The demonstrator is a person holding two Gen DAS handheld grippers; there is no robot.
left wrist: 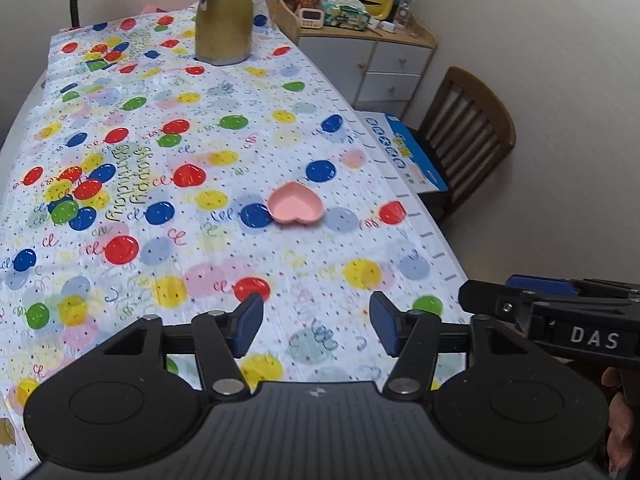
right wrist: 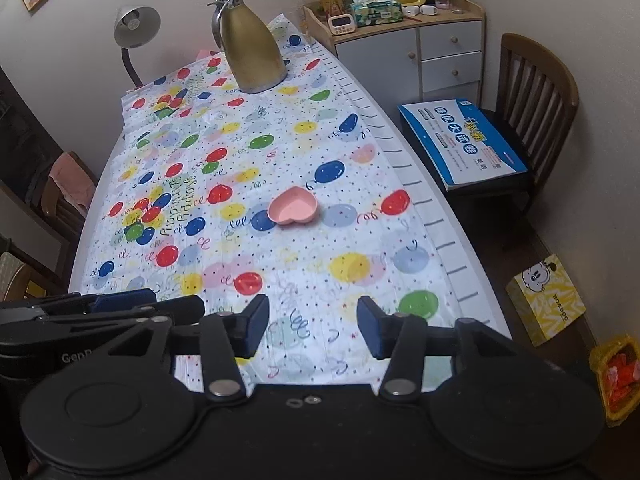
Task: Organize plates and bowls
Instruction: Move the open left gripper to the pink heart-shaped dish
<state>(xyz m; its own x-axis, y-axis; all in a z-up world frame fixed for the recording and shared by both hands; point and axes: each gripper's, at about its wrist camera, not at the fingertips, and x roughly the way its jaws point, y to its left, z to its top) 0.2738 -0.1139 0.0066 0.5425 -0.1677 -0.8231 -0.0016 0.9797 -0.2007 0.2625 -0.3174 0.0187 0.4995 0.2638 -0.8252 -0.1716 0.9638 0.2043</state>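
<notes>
Tablecloth (right wrist: 280, 280) bare between both grippers and the bowl (right wrist: 293, 206), nothing in the way from the near side. Only tall obstacle is the jug (right wrist: 251, 52), far end, well apart from bowl. Chair (right wrist: 532, 92) with box (right wrist: 460, 140) sits off the right edge.

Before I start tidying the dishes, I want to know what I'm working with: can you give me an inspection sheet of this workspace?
Surface: table covered by a balloon-print birthday tablecloth, lying flat.
Job's things: one pink heart-shaped dish, upright and empty, right of centre; no other plates or bowls seen.
Clutter: gold thermos jug at the far end; gooseneck desk lamp at the far left corner.
Grippers: left gripper and right gripper both open, holding nothing, over the near edge, well short of the dish.
Cables: nothing seen.
Surroundings: white drawer cabinet with a tissue box and small items on top; wooden chair carrying a blue box; yellow carton on the floor.
</notes>
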